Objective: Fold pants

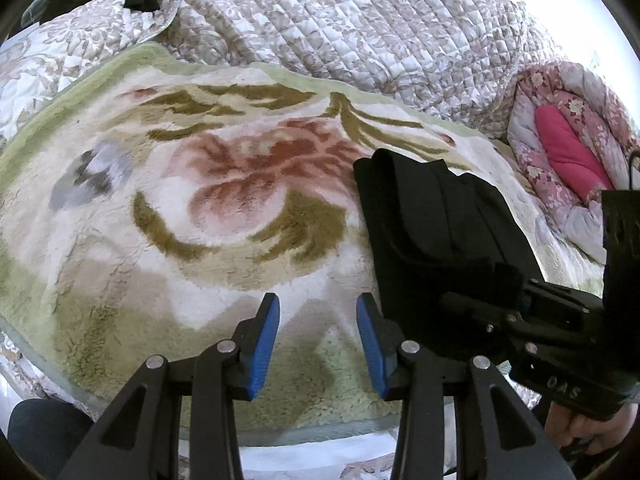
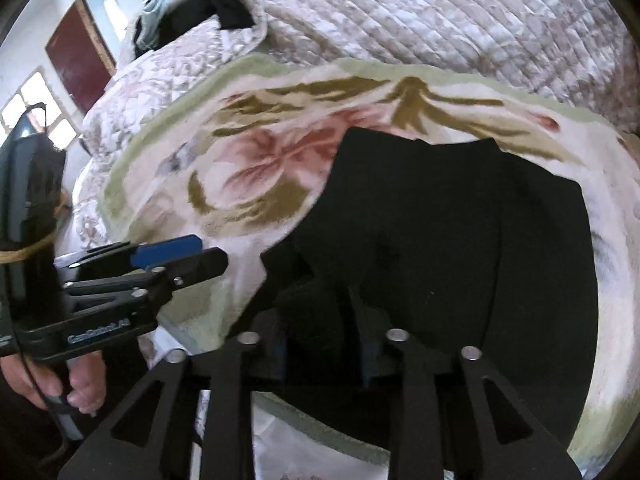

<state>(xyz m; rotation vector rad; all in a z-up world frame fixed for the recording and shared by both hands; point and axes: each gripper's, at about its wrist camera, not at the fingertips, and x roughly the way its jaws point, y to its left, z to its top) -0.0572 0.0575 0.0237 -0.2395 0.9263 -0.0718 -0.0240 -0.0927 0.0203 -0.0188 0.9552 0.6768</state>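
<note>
A pair of black pants (image 1: 432,220) lies folded into a compact bundle on a plush blanket (image 1: 192,208) spread over a bed. The blanket is cream with a pale green border and a large pink flower with olive leaves woven into it. The pants sit on the right part of the blanket as seen from the left wrist camera, beside the flower pattern.

The left hand-held gripper (image 1: 318,344) hangs over bare blanket just to the left of the pants. Its two blue-padded fingers (image 1: 264,344) stand apart with nothing between them, and they touch no cloth.

The right hand-held gripper (image 2: 324,344) is low over the near edge of the pants. Its fingers stand apart, and a hump of black fabric rises in the gap between them. The area is dark, so whether the pads press on the cloth cannot be told. In the left wrist view this gripper reaches in from the right, its tip at the near corner of the bundle.

A hand (image 2: 60,380) holding the left tool's grip shows at the lower left of the right wrist view.

Behind the blanket lies a quilted bedspread (image 1: 360,32) in a grey and white leaf print. A pink floral comforter (image 1: 560,148) is bunched at the right. Some dark clothes (image 2: 200,4) are heaped at the far end of the bed.
</note>
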